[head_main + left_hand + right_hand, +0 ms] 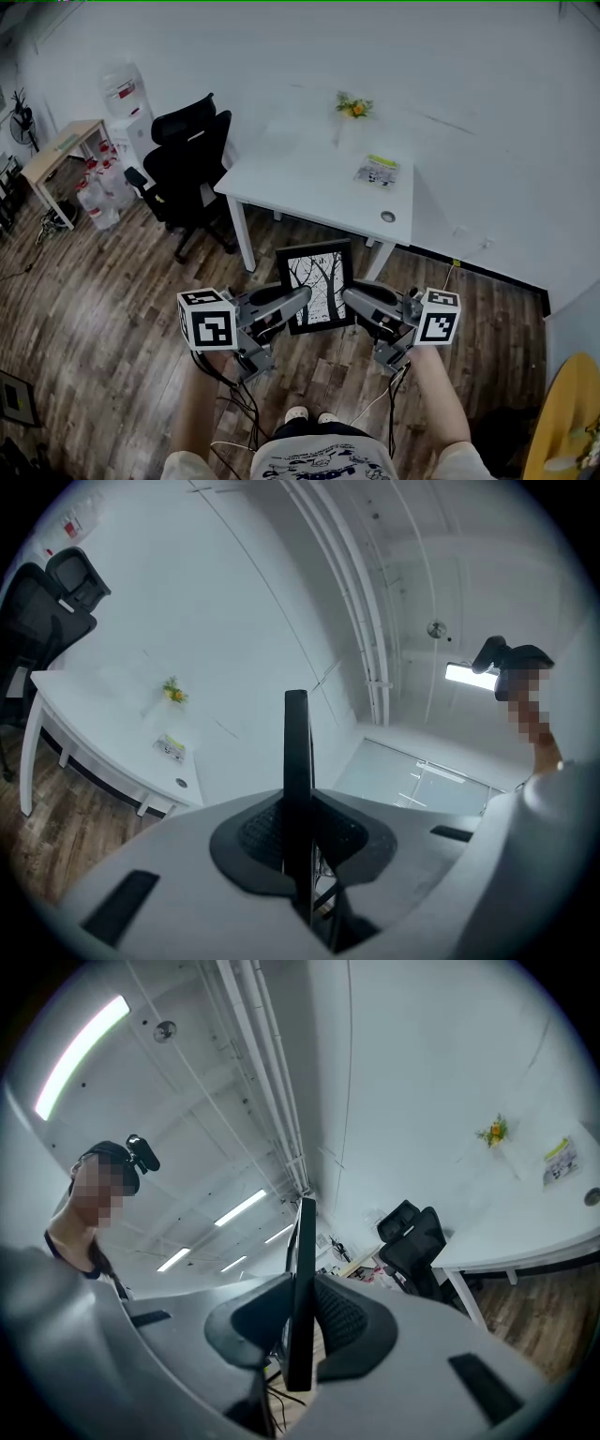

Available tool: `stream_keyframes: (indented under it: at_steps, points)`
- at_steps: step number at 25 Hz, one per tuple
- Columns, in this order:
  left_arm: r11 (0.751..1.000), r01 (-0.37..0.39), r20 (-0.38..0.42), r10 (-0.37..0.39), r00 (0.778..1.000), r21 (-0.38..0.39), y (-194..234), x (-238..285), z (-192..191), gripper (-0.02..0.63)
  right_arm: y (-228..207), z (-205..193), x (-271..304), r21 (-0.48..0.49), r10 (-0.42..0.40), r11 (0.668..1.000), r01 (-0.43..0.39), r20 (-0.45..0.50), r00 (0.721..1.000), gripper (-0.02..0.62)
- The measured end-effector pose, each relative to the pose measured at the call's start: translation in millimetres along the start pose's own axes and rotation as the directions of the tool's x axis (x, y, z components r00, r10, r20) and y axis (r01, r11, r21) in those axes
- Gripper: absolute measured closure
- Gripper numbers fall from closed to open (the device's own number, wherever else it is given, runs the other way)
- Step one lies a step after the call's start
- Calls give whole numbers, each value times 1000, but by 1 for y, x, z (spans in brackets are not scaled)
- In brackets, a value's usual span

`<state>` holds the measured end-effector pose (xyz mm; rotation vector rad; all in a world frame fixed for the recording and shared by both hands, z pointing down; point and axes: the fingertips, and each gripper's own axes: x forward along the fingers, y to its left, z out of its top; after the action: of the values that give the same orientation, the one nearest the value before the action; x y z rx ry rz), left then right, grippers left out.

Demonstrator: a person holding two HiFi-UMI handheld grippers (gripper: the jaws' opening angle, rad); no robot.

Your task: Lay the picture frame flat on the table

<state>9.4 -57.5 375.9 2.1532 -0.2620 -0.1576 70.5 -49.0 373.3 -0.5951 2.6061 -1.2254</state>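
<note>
- Held upright in mid-air over the wood floor [112, 281], just short of the white desk [300, 178]: black picture frame [317, 286] with a tree print.
- Left gripper [302, 300]: jaws narrow, clamped on the frame's left edge.
- Right gripper [349, 298]: jaws narrow, clamped on the frame's right edge.
- On the desk, well apart from the frame: small flower posy [354, 107] and a leaflet [377, 170].
- Beside the desk: black office chair [187, 159].

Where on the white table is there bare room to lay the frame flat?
The table is bare on its left half, from the office chair side to the leaflet: room for the picture frame. The right is busier: flowers at the back, leaflet, cable hole in front.
</note>
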Motion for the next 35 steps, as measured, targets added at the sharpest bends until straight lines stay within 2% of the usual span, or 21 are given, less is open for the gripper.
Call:
stream_keyframes:
  at_steps: [14,35]
  points:
    - [999,43,-38,-43,998,-14,6,0,-2,551,-3,-6,0,30,-20,999,19,29,999,512]
    - [999,53,-6,-53,999,3,6,4,3,551,-4,1,1,8,12,1000,-12,6,1000,512]
